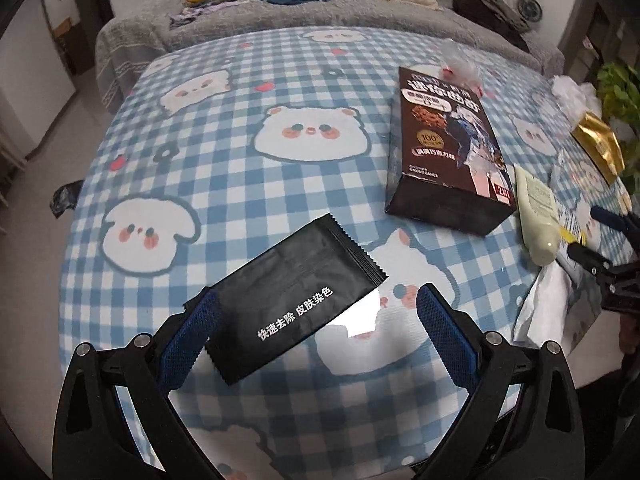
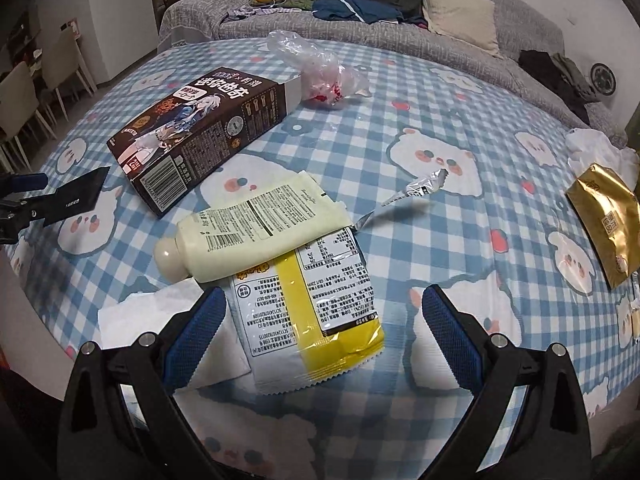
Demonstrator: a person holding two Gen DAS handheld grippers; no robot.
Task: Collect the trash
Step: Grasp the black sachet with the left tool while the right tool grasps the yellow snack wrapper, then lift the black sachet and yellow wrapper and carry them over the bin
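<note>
Covering the whole work surface, the blue checked tablecloth [image 2: 400,128] with bear prints runs ahead of both claws. Brown cookie box [image 2: 200,132]: ahead and left of the right gripper [image 2: 323,332]; ahead and right of the left gripper [image 1: 318,332]. Cream squeeze tube [image 2: 248,232]: just ahead of the right gripper, lying over the far end of the yellow-and-white snack wrapper [image 2: 316,316]. That wrapper sits between the wide-spread right jaws, untouched. Gold pouch [image 2: 608,220]: far right. Black sachet [image 1: 296,300]: between the left jaws, also spread wide, one corner at the left finger; nothing gripped on either side.

Risks, as judged: closing on flat film may slide it away or pinch tablecloth instead. Lifting the snack wrapper could drag the tube along and roll it off.
</note>
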